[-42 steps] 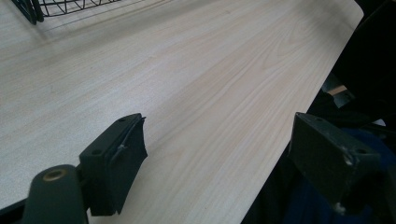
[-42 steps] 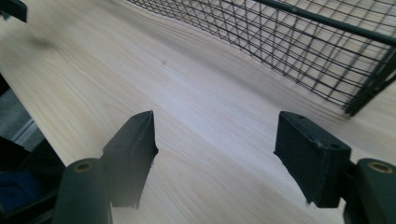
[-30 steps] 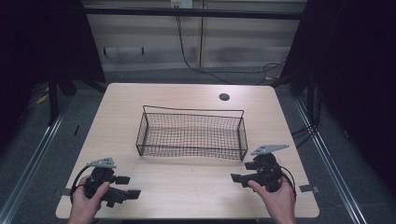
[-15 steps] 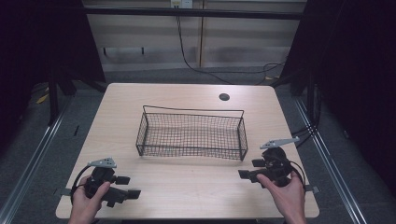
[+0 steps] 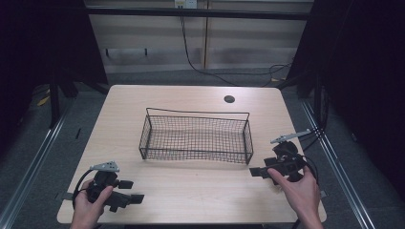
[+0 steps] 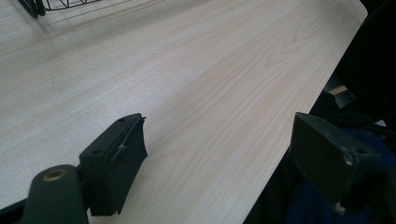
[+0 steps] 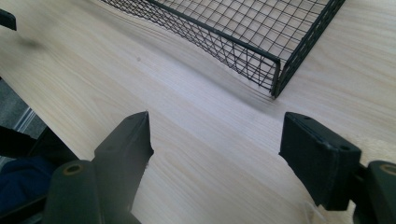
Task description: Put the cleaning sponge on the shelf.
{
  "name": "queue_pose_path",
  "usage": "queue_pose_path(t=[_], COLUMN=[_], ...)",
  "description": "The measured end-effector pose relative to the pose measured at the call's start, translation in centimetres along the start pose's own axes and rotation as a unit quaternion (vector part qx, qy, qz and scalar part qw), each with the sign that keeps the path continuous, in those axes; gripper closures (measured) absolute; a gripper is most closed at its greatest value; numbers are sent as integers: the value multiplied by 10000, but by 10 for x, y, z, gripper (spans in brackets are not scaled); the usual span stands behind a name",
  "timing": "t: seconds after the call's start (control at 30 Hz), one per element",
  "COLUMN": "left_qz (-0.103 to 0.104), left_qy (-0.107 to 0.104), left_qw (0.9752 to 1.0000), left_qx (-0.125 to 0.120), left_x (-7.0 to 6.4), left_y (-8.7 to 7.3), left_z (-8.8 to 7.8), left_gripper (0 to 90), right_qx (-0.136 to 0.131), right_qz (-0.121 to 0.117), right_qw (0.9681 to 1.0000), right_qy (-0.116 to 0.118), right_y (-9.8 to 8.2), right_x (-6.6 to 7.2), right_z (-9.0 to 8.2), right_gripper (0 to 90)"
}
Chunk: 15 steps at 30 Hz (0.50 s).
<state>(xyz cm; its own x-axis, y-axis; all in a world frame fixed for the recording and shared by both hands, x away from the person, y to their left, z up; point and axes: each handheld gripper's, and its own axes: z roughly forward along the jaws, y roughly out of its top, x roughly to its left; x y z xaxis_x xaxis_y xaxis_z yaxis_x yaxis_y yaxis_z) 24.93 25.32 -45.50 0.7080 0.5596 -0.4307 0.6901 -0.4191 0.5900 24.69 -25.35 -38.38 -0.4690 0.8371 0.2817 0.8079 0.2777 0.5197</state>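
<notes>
Right claw [image 5: 260,171]: held in the person's right hand [image 5: 298,191] near the table's front right corner; the tips point toward the table's left edge, and the grey plate on top stands toward the right edge.
Right claw state: released; the jaws have just been opening, and the right claw view shows them standing well apart with bare wood between them.
Left claw [image 5: 131,191]: held in the person's left hand [image 5: 88,205] at the table's front left corner, low over the wood, tips pointing toward the right edge.
Left claw state: released; the left claw view shows the two jaws spread wide with nothing between them, one over the wood and the other out past the table's front edge.
Basket [image 5: 196,136]: a black wire basket, long and shallow, standing upright in the middle of the table, its long sides parallel to the front edge.
Basket and right claw: apart; the right claw is near the basket's front right corner, which in the right claw view [image 7: 275,79] lies just beyond the jaws.
Basket and left claw: well apart; a corner of the basket sits at the top left of the left claw view.
Table [image 5: 191,191]: light wood with rounded corners.
Round hole [image 5: 229,99]: dark, near the table's back edge, behind the basket.
</notes>
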Motion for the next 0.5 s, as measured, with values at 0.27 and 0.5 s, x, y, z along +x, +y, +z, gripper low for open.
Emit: queue_pose_path(t=[0.27,0.5], left_qz=[2,-3], left_qy=[-5,-7], left_qw=[10000,10000], left_qx=[1,5], left_x=[0,0], left_y=[0,0], left_z=[0,0], left_gripper=[184,184], right_qx=[171,407], right_qz=[44,246], right_qw=[9998,9988], right_qy=[-46,-151], right_y=[10,12], right_x=[-12,-24], right_z=[-2,-1], right_gripper=[233,246])
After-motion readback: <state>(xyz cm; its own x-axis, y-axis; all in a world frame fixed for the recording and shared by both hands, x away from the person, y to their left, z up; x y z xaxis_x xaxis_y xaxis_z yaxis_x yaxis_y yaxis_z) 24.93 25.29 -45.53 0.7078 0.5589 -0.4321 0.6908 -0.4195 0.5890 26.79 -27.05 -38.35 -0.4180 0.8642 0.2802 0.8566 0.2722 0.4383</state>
